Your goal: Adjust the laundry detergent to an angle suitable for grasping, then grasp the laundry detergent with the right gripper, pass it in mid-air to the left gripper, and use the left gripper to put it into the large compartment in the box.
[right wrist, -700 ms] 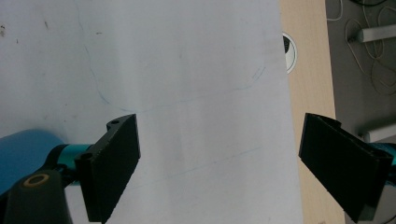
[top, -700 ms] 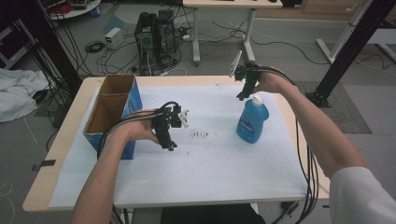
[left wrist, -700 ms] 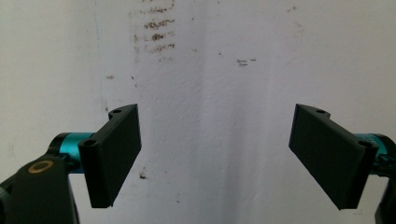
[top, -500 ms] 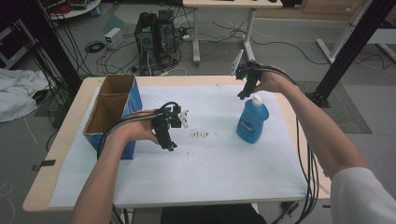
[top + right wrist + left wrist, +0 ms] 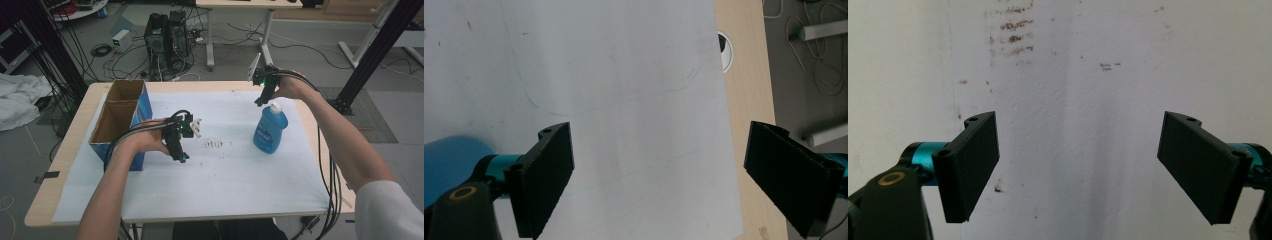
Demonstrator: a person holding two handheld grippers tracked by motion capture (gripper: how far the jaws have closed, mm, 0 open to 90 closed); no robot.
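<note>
Jaws on my right gripper (image 5: 261, 99) gape wide with nothing between them, hovering just above the white cap of the blue bottle (image 5: 270, 129) standing on the white sheet (image 5: 235, 180). My left gripper (image 5: 181, 156) is open and empty too, near the cardboard box (image 5: 120, 120).

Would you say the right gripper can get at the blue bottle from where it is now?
Probably yes. The right gripper hovers just above and behind the blue bottle, near its white cap, with its jaws open and nothing between them. Nothing stands between gripper and bottle, so the way looks free.
</note>
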